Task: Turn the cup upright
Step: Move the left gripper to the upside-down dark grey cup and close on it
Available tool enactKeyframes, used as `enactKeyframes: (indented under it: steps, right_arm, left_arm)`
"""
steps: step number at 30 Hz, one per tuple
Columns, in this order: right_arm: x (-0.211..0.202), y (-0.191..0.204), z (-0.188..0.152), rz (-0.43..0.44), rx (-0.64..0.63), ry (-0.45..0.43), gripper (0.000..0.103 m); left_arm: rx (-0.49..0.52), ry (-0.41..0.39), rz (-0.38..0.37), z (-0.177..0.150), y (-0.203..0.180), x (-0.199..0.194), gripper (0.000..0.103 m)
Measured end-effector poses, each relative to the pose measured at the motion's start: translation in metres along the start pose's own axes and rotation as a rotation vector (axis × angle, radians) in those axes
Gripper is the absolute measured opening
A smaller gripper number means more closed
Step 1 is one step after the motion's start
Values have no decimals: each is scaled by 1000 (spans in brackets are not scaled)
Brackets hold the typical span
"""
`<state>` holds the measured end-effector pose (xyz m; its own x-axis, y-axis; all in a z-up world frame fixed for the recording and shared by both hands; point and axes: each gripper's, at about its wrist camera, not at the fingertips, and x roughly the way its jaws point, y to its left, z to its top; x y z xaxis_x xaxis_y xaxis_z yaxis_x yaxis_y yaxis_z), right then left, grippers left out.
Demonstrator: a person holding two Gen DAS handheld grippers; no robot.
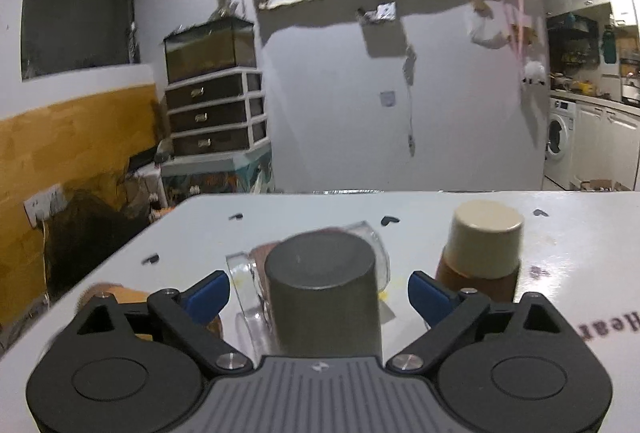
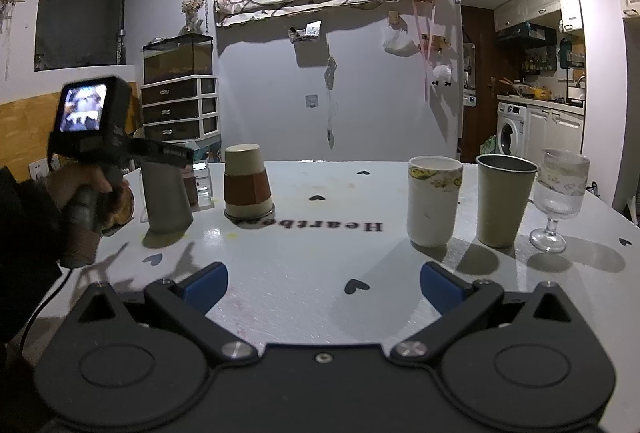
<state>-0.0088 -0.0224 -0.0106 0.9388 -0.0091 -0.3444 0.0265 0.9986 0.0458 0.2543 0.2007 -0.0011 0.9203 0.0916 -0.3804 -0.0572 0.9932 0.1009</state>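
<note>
Already around the grey cup [image 1: 323,289], the left gripper [image 1: 319,293] had its blue fingertips spread wide to either side and touching nothing.

That grey cup stood upside down on the white table [image 2: 304,257], near its left edge, with a clear glass mug [image 1: 248,285] just behind it and a cream cup with a brown sleeve [image 2: 247,181], also inverted, to its right. Seen from the right wrist, the person's left hand [image 2: 86,189] gripped the handle of the left tool beside the grey cup. The right gripper [image 2: 323,287] hung over bare tabletop, its jaws likewise apart and empty. Further right stood three upright vessels: a white patterned cup [image 2: 434,201], a beige tumbler [image 2: 504,199] and a ribbed stemmed glass [image 2: 558,193].
</note>
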Motion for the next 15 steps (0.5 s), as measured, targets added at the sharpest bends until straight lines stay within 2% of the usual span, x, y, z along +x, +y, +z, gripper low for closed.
enactKeyframes:
  steps: [3,4,5,7,10,15]
  right_arm:
    - [1,-3,-2,-1,6,5,103]
    - [1,-3,-3,0,8,6,103]
    - [2,-4,-4,1,11,9,103]
    - [2,-4,-4,1,13,13,103]
    - [1,-6,-4,2,13,7,103]
    - [-1,-9,-2,-5,20,1,103]
  left_arm:
    - [-59,16,-4,-1,5,9,94]
    - [-73,13,-2,-1,7,10,90]
    - [-72,12,2,-1,7,12,85]
    - [-59,29,-4,-1,7,14,66]
    - [-67,44,-1,-1,5,9,65]
    - [-4,60,-108,-8,-7,-23,65]
